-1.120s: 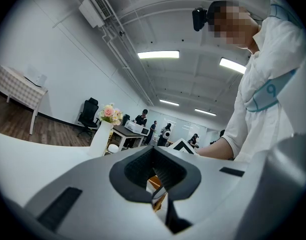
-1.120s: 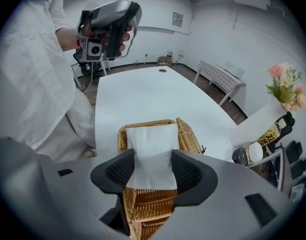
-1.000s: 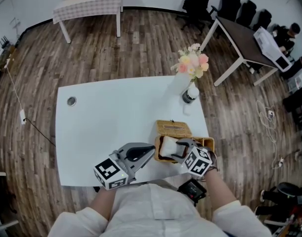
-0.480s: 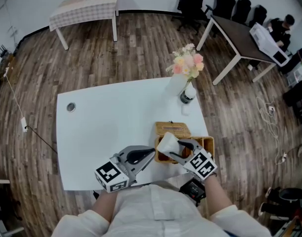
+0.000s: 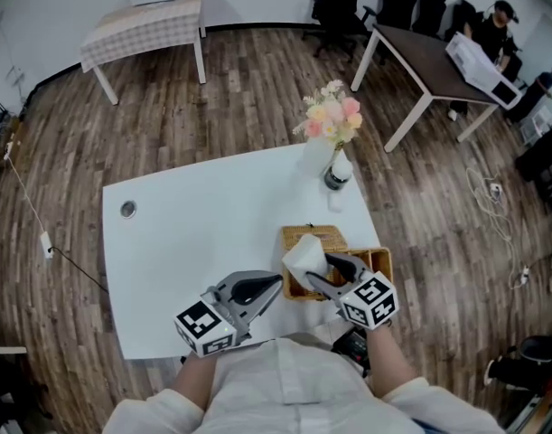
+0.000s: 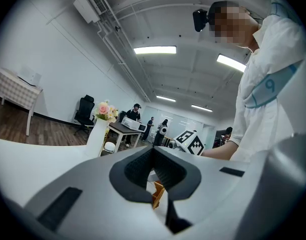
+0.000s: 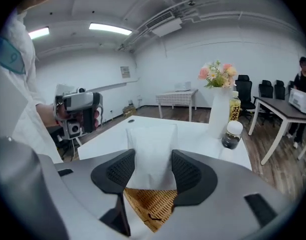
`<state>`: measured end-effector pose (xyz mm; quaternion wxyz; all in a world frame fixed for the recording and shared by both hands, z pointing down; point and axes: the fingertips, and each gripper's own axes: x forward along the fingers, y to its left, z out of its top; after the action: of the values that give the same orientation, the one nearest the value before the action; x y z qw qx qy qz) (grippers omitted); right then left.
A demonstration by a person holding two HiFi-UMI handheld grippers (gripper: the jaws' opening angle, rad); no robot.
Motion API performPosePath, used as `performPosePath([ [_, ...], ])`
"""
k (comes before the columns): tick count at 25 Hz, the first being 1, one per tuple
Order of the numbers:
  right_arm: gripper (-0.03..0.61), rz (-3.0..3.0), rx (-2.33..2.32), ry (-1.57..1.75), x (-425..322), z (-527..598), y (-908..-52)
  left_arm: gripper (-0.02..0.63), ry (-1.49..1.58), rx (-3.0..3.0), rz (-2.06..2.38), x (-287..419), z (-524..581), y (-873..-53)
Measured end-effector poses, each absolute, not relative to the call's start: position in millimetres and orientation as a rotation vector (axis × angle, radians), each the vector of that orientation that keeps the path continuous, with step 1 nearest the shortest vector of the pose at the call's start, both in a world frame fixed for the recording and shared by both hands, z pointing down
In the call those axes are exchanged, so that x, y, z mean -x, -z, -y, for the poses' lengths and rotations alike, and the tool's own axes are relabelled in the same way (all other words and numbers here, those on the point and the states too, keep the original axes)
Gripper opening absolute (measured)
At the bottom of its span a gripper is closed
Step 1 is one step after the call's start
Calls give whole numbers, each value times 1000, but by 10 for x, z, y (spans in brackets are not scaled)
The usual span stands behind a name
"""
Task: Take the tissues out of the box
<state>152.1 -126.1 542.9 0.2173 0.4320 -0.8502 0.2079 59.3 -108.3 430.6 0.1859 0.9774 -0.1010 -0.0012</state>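
Note:
A white pack of tissues (image 5: 304,255) stands upright between the pads of my right gripper (image 5: 317,272), which is shut on it just above the wicker box (image 5: 381,262). In the right gripper view the pack of tissues (image 7: 151,149) fills the gap of the right gripper (image 7: 152,160), with the wicker box (image 7: 149,204) below it. My left gripper (image 5: 277,282) lies on the table just left of the box, jaws together and holding nothing. From the left gripper view, the left gripper (image 6: 153,156) shows its tips meeting, and a sliver of the wicker box (image 6: 158,194) shows under them.
The box's woven lid (image 5: 313,238) lies flat behind it. A vase of flowers (image 5: 325,127) and a small bottle (image 5: 337,172) stand at the white table's (image 5: 194,233) far right. A black device (image 5: 351,344) sits at the near edge. Other tables and chairs stand further off.
My right gripper has lifted the tissue pack up out of the wicker box and slightly left. The left gripper has stayed in place.

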Motion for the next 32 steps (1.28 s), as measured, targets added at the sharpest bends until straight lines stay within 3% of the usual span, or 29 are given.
performPosePath([
  [32, 249, 2836, -1616, -851, -1804, 1289, -4506, 2, -68, -2774, 220, -712, 917, -4333],
])
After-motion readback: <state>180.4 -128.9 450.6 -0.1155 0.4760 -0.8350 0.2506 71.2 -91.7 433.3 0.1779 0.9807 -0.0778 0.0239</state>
